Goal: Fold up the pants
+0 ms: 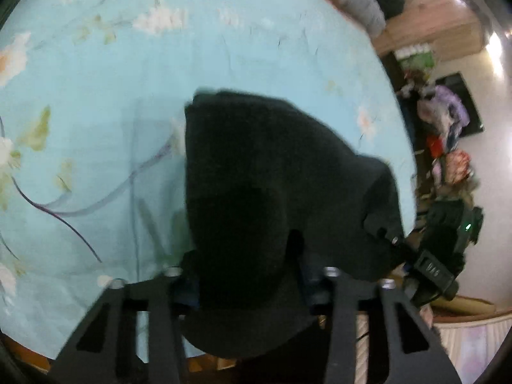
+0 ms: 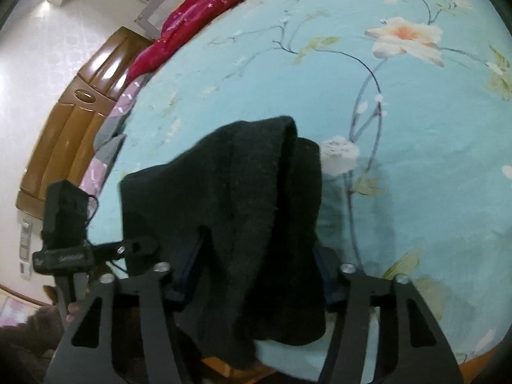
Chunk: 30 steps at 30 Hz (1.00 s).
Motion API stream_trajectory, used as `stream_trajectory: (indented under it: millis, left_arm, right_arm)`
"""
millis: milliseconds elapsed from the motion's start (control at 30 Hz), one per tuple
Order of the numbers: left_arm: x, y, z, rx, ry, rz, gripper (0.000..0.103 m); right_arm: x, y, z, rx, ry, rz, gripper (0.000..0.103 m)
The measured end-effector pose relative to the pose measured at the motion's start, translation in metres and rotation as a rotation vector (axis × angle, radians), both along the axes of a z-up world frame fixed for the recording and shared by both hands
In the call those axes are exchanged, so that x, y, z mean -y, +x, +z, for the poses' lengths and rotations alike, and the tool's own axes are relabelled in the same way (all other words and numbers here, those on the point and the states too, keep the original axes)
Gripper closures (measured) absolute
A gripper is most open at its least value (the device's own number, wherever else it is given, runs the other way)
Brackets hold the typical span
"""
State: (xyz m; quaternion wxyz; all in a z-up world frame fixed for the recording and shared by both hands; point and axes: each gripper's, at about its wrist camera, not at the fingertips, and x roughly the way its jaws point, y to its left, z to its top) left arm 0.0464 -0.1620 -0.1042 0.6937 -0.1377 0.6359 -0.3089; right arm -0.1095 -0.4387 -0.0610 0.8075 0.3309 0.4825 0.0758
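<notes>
The black pants (image 1: 256, 172) hang bunched between both grippers above a light blue flowered bed sheet (image 1: 96, 96). My left gripper (image 1: 249, 284) is shut on the pants; the cloth drapes over its fingers and hides the tips. In the right wrist view the pants (image 2: 243, 198) are folded over in thick layers, and my right gripper (image 2: 256, 281) is shut on them. The other gripper shows at the right edge of the left wrist view (image 1: 441, 249) and at the left of the right wrist view (image 2: 67, 224), each close beside the cloth.
The bed sheet (image 2: 400, 112) fills most of both views. A red blanket (image 2: 198, 9) and a wooden headboard (image 2: 70, 121) lie at the far side. Clutter and hanging clothes (image 1: 444, 118) stand by the wall. The bed's near edge is just under the grippers.
</notes>
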Motion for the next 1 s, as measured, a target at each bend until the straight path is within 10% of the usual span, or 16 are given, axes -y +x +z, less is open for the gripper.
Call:
stream_trajectory:
  millis: [233, 333, 467, 600, 800, 1000]
  left_arm:
    - [-0.039, 0.037, 0.065, 0.165, -0.028, 0.111, 0.071]
    - [-0.057, 0.059, 0.072, 0.242, 0.073, 0.157, 0.053]
    - [-0.069, 0.069, 0.053, 0.328, 0.41, 0.178, 0.046]
    - [-0.083, 0.047, 0.063, 0.425, 0.449, 0.215, 0.022]
    - [-0.093, 0.014, 0.064, 0.558, 0.544, 0.247, 0.022]
    - [-0.084, -0.016, 0.059, 0.606, 0.626, 0.226, 0.022]
  right_arm:
    - [-0.03, 0.048, 0.033, 0.066, 0.072, 0.048, 0.049]
    - [-0.045, 0.079, 0.041, 0.108, 0.056, 0.056, 0.048]
    - [-0.068, 0.127, 0.012, -0.056, -0.214, 0.044, 0.044]
    - [-0.076, 0.124, 0.019, -0.071, -0.251, 0.02, 0.037]
    - [-0.085, 0.098, 0.056, -0.067, -0.477, -0.038, 0.0]
    - [-0.089, 0.062, 0.081, -0.014, -0.632, -0.106, 0.0]
